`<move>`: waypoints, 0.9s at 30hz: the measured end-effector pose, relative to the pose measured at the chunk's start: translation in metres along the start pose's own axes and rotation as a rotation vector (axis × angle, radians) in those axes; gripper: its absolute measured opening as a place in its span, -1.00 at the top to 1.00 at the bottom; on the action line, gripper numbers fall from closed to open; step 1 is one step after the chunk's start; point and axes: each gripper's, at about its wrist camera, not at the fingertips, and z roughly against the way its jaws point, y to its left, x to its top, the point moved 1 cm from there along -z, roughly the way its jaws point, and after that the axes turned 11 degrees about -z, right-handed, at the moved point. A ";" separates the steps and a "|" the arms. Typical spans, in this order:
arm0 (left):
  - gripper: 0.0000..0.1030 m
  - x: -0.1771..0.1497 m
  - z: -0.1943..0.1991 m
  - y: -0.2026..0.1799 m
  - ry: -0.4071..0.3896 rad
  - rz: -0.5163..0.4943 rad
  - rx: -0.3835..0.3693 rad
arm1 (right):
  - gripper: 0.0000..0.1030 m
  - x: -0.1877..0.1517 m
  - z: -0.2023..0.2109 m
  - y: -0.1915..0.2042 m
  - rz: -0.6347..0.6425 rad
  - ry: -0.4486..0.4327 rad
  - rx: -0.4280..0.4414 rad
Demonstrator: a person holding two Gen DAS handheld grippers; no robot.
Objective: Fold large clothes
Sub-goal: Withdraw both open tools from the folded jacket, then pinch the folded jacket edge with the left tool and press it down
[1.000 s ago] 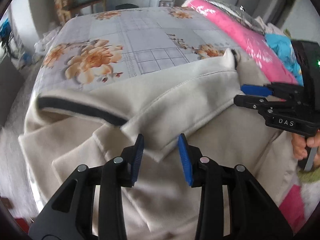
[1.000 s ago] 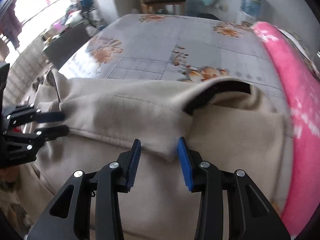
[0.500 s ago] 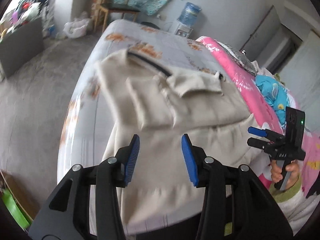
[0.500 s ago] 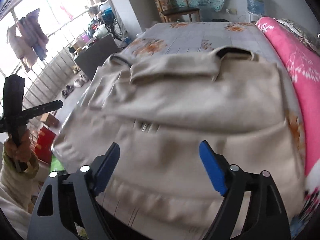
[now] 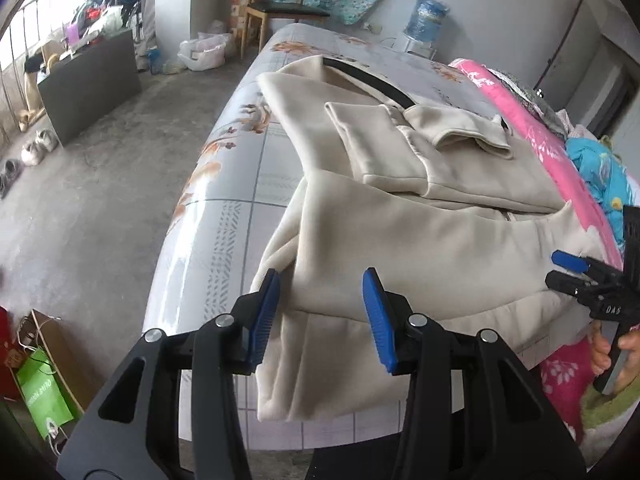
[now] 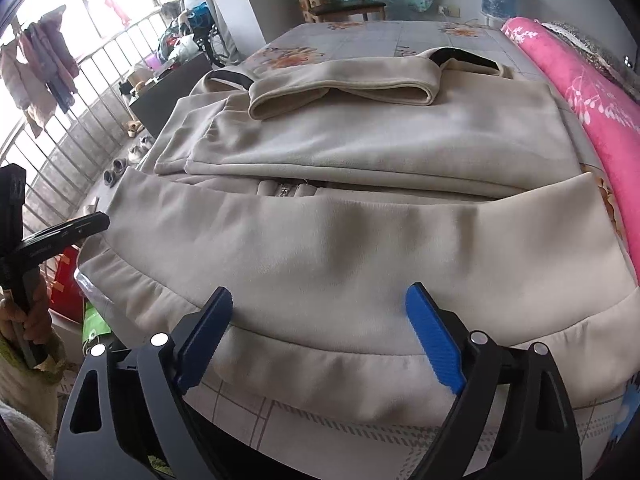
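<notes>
The only writing you can read is "DAS", in white on the black body of your right gripper (image 5: 582,274) as the left wrist view shows it; the print on the green bag (image 5: 42,394) on the floor is too small to make out.

Your left gripper (image 5: 322,316) points steeply down over the near left corner of the bed (image 5: 224,216); its blue pads (image 5: 376,316) stand partly apart with nothing pressed between them, the cloth lying just beyond their tips. Your right gripper (image 6: 318,338) also tilts steeply down, at the near edge of the bed; its jaws are opening and already stand wide, and the hem sits past the pads (image 6: 434,340), not pinched. Seen from the other camera, each tool is gripped by its handle in a fist with a green cuff at the wrist; your left hand (image 6: 30,312) shows at the left rim, your right hand (image 5: 610,350) at the right rim.

The beige jacket (image 6: 360,236) lies flat across the near half of the bed, on the floral grey sheet; its sleeves are folded in over the body, the dark-lined collar (image 6: 464,58) faces the far edge, and the ribbed hem hangs a little over the near edge; a pink quilt (image 6: 592,96) runs along the bed's right edge, just beside the jacket.
</notes>
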 end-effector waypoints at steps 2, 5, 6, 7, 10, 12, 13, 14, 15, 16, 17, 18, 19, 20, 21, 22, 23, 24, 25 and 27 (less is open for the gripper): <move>0.20 -0.002 -0.006 0.006 0.021 0.033 -0.055 | -0.68 0.000 -0.001 0.000 -0.002 -0.002 -0.003; 0.23 -0.005 -0.006 0.010 0.000 0.047 -0.106 | -0.69 0.000 -0.002 0.001 -0.005 -0.002 -0.008; 0.23 -0.005 -0.003 0.012 -0.023 0.055 -0.144 | -0.69 0.000 -0.002 0.001 -0.005 -0.002 -0.011; 0.23 -0.005 0.001 0.013 -0.052 0.057 -0.171 | -0.70 0.000 -0.003 0.002 -0.004 -0.002 -0.015; 0.23 -0.002 0.006 0.012 -0.114 0.058 -0.252 | -0.71 0.000 -0.004 0.003 0.002 -0.001 -0.025; 0.23 -0.001 -0.001 0.018 -0.132 0.095 -0.320 | -0.72 0.001 -0.004 0.004 0.002 0.001 -0.028; 0.23 0.001 -0.005 0.020 -0.122 0.113 -0.321 | -0.72 0.001 -0.005 0.004 0.002 0.002 -0.031; 0.23 0.002 -0.016 0.025 -0.093 0.147 -0.316 | -0.72 0.001 -0.005 0.004 0.002 0.003 -0.032; 0.25 0.003 -0.022 0.026 -0.075 0.163 -0.307 | -0.72 0.001 -0.005 0.004 0.002 0.004 -0.034; 0.37 0.004 -0.027 0.026 -0.066 0.170 -0.297 | -0.72 0.001 -0.005 0.004 0.002 0.004 -0.035; 0.39 0.006 -0.027 0.024 -0.073 0.161 -0.286 | -0.72 0.001 -0.005 0.004 0.002 0.004 -0.036; 0.39 0.008 -0.027 0.022 -0.077 0.151 -0.287 | -0.72 0.001 -0.005 0.004 0.002 0.004 -0.036; 0.39 0.009 -0.025 0.018 -0.093 0.138 -0.300 | -0.72 0.001 -0.005 0.004 0.002 0.003 -0.036; 0.39 0.011 -0.020 0.011 -0.122 0.114 -0.322 | -0.72 0.001 -0.005 0.004 0.003 0.003 -0.036; 0.39 0.011 -0.016 0.008 -0.137 0.093 -0.331 | -0.72 0.000 -0.005 0.004 0.003 0.001 -0.037; 0.38 0.012 -0.014 0.003 -0.145 0.072 -0.327 | -0.73 0.000 -0.005 0.004 0.003 0.000 -0.037; 0.38 0.012 -0.015 -0.001 -0.140 0.054 -0.301 | -0.73 0.000 -0.005 0.004 0.002 -0.004 -0.037; 0.39 0.014 -0.020 -0.006 -0.102 0.032 -0.224 | -0.74 0.000 -0.005 0.004 0.002 -0.007 -0.037; 0.40 0.015 -0.025 -0.009 -0.066 0.013 -0.155 | -0.75 0.000 -0.005 0.004 0.002 -0.010 -0.038; 0.50 0.015 -0.031 -0.016 -0.032 -0.019 -0.069 | -0.75 0.000 -0.005 0.004 0.003 -0.016 -0.038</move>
